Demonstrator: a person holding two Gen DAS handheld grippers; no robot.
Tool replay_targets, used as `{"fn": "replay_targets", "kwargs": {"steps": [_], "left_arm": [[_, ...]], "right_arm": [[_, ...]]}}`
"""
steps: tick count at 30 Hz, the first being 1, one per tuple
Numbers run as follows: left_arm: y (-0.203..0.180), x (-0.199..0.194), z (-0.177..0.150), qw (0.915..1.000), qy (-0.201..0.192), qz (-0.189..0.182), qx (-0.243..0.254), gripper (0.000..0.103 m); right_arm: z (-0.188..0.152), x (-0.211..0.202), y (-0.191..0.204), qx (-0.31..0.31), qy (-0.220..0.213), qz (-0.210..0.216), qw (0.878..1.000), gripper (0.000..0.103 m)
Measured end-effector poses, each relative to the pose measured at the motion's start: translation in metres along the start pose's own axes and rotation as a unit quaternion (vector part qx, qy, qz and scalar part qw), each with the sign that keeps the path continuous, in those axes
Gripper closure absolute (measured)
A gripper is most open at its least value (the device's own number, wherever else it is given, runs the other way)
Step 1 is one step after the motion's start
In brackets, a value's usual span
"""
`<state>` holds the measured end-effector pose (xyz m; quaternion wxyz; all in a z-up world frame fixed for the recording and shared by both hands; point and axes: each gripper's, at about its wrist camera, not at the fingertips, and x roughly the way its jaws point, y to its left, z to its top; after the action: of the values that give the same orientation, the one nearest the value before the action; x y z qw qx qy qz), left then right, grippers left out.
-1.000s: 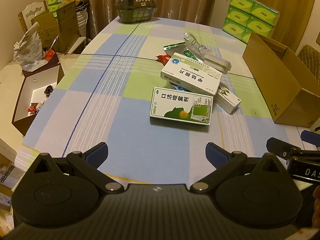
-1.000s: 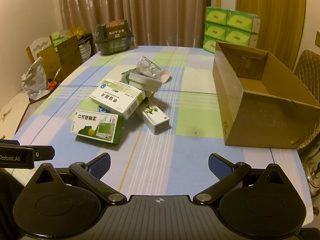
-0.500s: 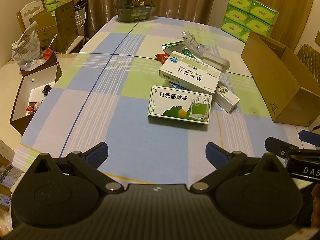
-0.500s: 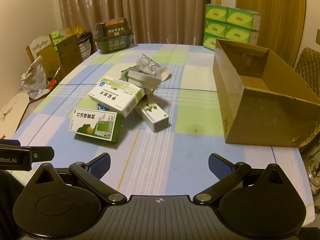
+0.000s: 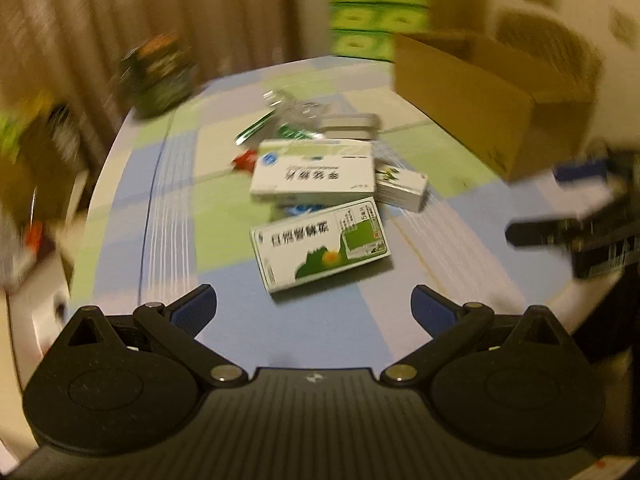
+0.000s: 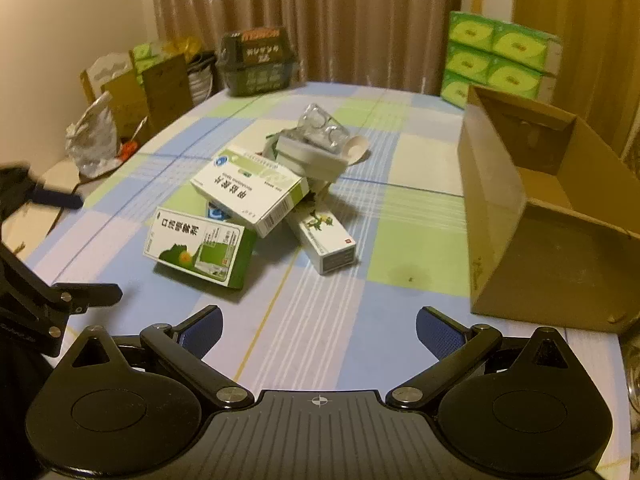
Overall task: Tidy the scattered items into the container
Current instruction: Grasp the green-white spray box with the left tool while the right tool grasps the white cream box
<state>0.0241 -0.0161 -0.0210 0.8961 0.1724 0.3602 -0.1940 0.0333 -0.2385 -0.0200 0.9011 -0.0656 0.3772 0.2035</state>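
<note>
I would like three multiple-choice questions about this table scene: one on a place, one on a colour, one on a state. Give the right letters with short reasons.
1. Where does the cardboard box stand relative to the pile of medicine boxes?
A. right of it
B. left of it
C. on top of it

2. What colour are the stacked tissue packs behind the cardboard box?
A. red
B. green
C. black

3. How are the right tongs?
A. shut on a box
B. open, holding nothing
C. shut and empty

Answers:
1 A, the right wrist view shows it at the table's right side.
2 B, their wrapping is bright green.
3 B, the blue pads stand wide apart.
</note>
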Motion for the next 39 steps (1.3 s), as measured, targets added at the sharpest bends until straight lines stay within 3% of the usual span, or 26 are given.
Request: {"fn": "replay_targets", "kwargs": {"steps": [4,10,18,21,22,25,30,32,35,39], "left_arm": [[-0.004,0.019,0.005,0.9924,0.0,-0.002,0.123,0.005],[-0.01,0.052,0.006,0.9677,-0.001,-0.028,0.251,0.009],[-0.017,0.095,0.006,0.9369,0.005,-0.045,0.347,0.021],[-0.017,0.105,0.008,0.9331,0.009,-0.053,0.356,0.031],[-0.016,0.109,0.01,0.9333,0.012,-0.055,0.355,0.037],[-0.01,0.112,0.012,0.9391,0.014,-0.069,0.336,0.04],[0.01,0.111,0.022,0.9694,0.04,-0.094,0.223,0.049],[0.018,0.109,0.024,0.9804,0.049,-0.102,0.162,0.05],[0.022,0.105,0.025,0.9882,0.055,-0.106,0.095,0.052],[0.018,0.102,0.024,0.9925,0.067,-0.096,0.035,0.053]], "right_arm": [[0.004,0.017,-0.002,-0.015,0.005,0.004,1.0,0.002],[0.013,0.043,-0.002,-0.04,0.008,0.01,0.999,0.002],[0.028,0.079,-0.011,-0.067,0.016,0.011,0.998,0.012],[0.035,0.091,-0.015,-0.082,0.016,0.011,0.996,0.014],[0.036,0.095,-0.016,-0.087,0.016,0.013,0.996,0.017],[0.042,0.11,-0.016,-0.106,0.02,0.022,0.994,0.029],[0.048,0.13,-0.018,-0.115,0.029,0.034,0.992,0.041],[0.05,0.135,-0.02,-0.109,0.036,0.04,0.993,0.063],[0.048,0.131,-0.022,-0.095,0.045,0.043,0.994,0.066],[0.034,0.109,-0.025,-0.074,0.061,0.028,0.995,0.066]]}}
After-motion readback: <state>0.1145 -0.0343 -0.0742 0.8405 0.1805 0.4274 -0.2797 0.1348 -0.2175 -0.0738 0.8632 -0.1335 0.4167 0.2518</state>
